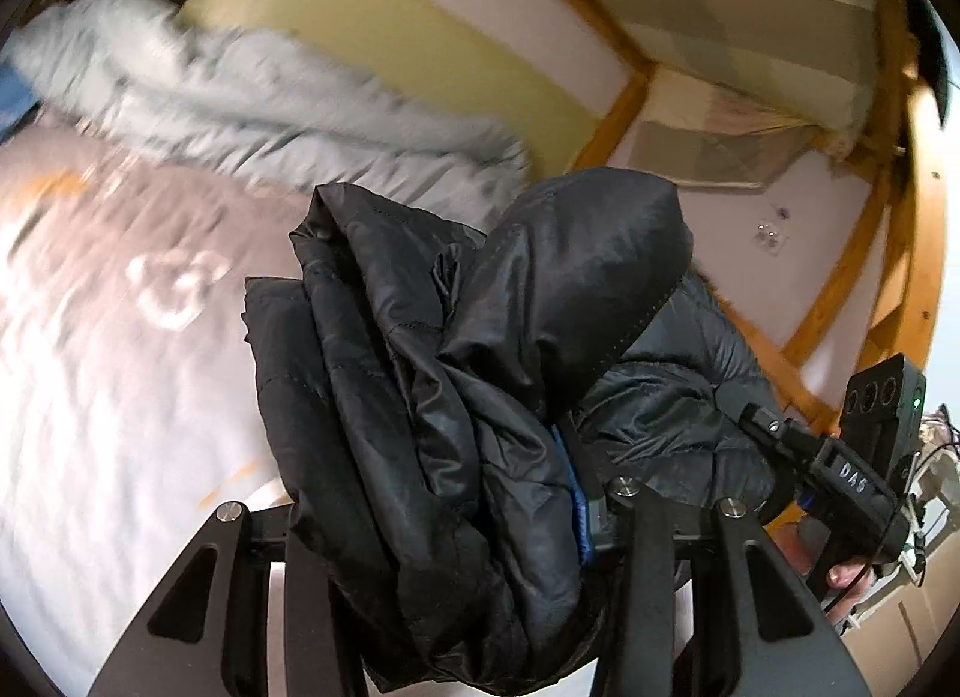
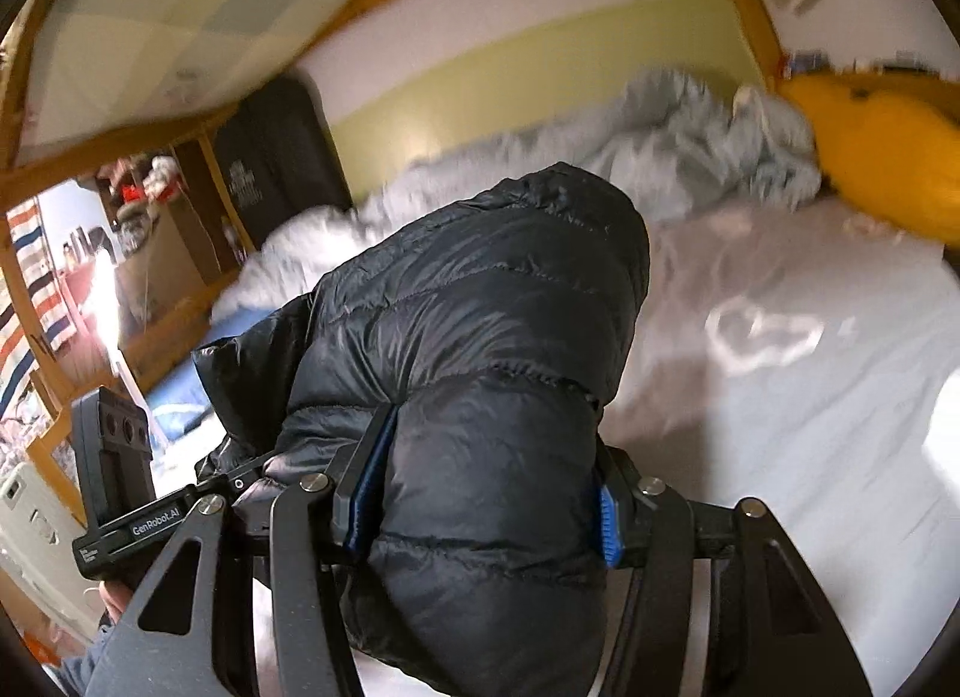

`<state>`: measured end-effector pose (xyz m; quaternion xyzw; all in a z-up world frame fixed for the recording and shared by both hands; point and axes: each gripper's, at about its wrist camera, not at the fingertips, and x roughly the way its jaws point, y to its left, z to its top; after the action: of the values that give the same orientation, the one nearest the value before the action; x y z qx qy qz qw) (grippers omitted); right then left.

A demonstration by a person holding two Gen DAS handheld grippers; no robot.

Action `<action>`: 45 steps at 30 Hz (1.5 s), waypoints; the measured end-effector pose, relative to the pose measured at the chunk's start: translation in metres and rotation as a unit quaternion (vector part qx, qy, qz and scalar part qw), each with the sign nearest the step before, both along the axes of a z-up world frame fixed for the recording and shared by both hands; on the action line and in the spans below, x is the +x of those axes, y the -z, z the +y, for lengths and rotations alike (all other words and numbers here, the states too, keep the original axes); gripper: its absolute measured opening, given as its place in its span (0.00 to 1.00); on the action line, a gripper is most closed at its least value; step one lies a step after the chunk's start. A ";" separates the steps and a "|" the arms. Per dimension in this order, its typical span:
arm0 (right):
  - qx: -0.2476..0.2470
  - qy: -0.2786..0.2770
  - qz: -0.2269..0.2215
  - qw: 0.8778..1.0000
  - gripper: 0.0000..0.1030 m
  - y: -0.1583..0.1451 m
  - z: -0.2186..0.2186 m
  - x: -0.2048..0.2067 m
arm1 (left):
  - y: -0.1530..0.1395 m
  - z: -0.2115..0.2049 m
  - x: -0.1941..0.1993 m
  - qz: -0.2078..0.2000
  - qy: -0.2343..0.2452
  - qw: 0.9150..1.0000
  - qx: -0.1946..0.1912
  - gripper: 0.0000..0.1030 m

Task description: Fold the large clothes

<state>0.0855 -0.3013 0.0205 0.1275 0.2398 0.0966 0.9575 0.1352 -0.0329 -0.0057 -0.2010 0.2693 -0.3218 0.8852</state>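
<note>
Both grippers are clutching the same black puffer jacket (image 1: 456, 397), holding it bunched up above the bed (image 1: 108, 457). The left gripper (image 1: 444, 523) is pinching a thick wad of the quilted fabric between its fingers, so tightly packed that only a strip of one blue pad (image 1: 577, 517) is peeking out on the right side. The right gripper (image 2: 480, 493) is squeezing another fat fold of the jacket, its two blue pads (image 2: 607, 526) pressing in from either side and held apart only by the padding.

In the left wrist view the jacket is rising in a rounded, hood-like hump near the middle, with the other gripper showing at the right edge beside it. Beneath and beyond the jacket, the pale bed sheet is spreading out, blurred, with a looping white mark on it. A crumpled light grey blanket (image 2: 690, 144) is lying along the far side of the bed against the wall with its yellow-green band, and something yellow (image 2: 888, 156) is sitting at the far right corner. Wooden bed-frame beams (image 1: 624, 96) are crossing overhead.
</note>
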 end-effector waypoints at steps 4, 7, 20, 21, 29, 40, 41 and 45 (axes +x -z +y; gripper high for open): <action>-0.045 0.016 -0.043 0.998 0.52 -0.040 -0.032 -0.013 | -0.040 -0.054 0.009 -0.042 0.033 0.998 -0.012 0.44; -0.063 0.038 -0.073 0.995 0.52 -0.072 -0.069 -0.013 | -0.059 -0.102 0.025 -0.064 0.058 0.996 -0.022 0.44; -0.078 0.165 -0.119 0.976 0.52 -0.062 -0.255 0.104 | -0.023 -0.329 0.184 -0.090 0.105 0.990 -0.037 0.41; -0.079 0.178 -0.114 0.974 0.52 -0.053 -0.268 0.117 | -0.012 -0.345 0.199 -0.085 0.106 0.990 -0.033 0.41; -0.098 0.255 0.014 0.962 0.53 0.050 -0.348 0.202 | 0.080 -0.419 0.281 0.028 0.115 0.991 0.056 0.47; -0.088 0.299 0.036 0.950 0.78 0.062 -0.361 0.190 | 0.064 -0.392 0.257 -0.028 0.051 0.993 0.099 0.92; -0.082 0.301 0.032 0.950 0.81 0.062 -0.363 0.187 | 0.063 -0.389 0.260 -0.023 0.048 0.993 0.103 0.94; -0.010 0.261 0.055 0.964 0.90 0.070 -0.381 0.189 | 0.087 -0.395 0.287 0.098 0.136 0.983 0.069 0.98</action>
<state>0.2748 -0.6824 -0.0495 0.1814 0.2519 -0.1664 0.9359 0.4219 -0.4276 -0.0927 -0.1315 0.4012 -0.3981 0.8144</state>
